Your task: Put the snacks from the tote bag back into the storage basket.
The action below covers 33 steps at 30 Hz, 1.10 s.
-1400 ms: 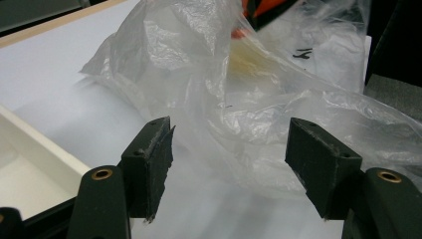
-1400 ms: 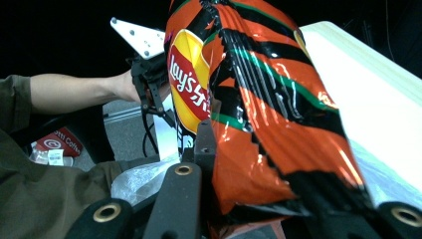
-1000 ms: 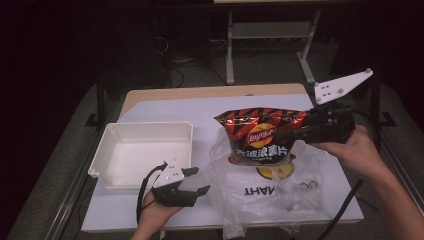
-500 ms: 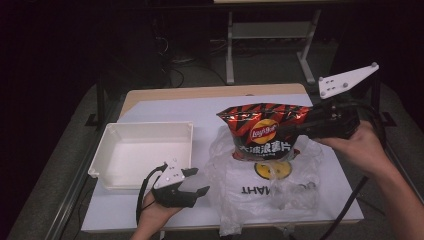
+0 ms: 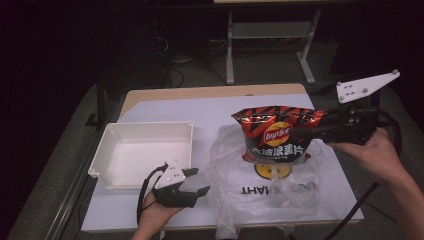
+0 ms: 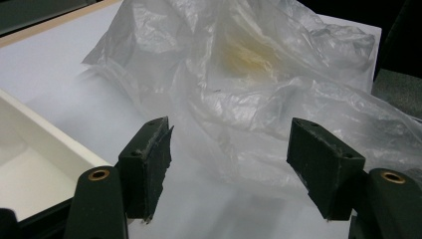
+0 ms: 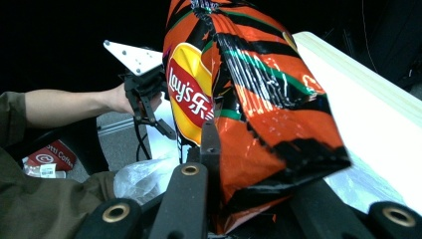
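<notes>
Nearest to you, your left gripper (image 5: 192, 182) sits low on the white sheet (image 5: 165, 110) just left of the plastic bag (image 5: 260, 192), jaws spread wide with nothing between them; in the left gripper view the pads (image 6: 149, 159) look rough and chipped at the edges. The plastic bag is thin, clear and badly crinkled, so what's under it is hard to read: some backwards lettering and a blurry yellow round patch, can't tell more. Left of the bag there's the white tray (image 5: 107, 150), shallow, rectangular, smooth-walled. Right above the bag, your right gripper (image 5: 312, 127) has its jaws pinched narrow on the right edge of the chip bag (image 5: 275, 135), holding it up off the table. It's glossy foil, orange and black stripes, puffy. Its bottom corner is buried between the jaws in the right gripper view, and your right forearm is cut off by the frame.
</notes>
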Each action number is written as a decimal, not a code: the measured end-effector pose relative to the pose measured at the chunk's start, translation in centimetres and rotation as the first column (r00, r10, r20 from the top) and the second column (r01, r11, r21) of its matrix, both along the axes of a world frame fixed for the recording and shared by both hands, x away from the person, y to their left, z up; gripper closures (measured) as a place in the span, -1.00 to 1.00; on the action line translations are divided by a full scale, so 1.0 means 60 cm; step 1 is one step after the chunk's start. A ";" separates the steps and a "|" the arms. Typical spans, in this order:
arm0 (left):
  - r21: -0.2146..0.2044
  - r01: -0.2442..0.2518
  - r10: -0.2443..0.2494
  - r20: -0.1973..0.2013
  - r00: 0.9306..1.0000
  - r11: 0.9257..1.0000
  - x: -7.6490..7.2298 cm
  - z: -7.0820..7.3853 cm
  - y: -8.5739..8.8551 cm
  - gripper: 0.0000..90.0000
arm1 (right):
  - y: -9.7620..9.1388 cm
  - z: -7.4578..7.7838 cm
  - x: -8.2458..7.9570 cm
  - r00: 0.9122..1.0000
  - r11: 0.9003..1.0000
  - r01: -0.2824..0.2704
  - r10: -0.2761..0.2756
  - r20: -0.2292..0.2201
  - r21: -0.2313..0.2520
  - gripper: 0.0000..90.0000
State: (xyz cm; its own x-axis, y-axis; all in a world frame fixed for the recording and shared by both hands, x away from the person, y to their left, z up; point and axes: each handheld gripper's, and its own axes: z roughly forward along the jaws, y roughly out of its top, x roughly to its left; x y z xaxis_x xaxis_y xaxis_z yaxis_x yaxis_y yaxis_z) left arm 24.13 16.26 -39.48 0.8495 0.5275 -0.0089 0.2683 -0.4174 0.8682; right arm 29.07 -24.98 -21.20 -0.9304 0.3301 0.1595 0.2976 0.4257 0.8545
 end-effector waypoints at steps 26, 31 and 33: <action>-0.001 0.024 -0.024 0.004 1.000 1.000 -0.014 -0.005 -0.003 -0.25 | 0.157 0.060 0.056 0.992 0.991 -0.126 0.126 0.030 0.031 0.79; 0.010 0.033 -0.033 0.007 0.999 0.999 -0.018 -0.006 -0.003 -0.26 | 0.194 0.060 0.075 0.990 0.990 -0.139 0.139 0.018 0.033 0.79; 0.010 0.033 -0.034 0.007 0.999 0.999 -0.020 -0.007 -0.002 -0.26 | 0.206 0.058 0.083 0.990 0.989 -0.141 0.141 0.009 0.036 0.79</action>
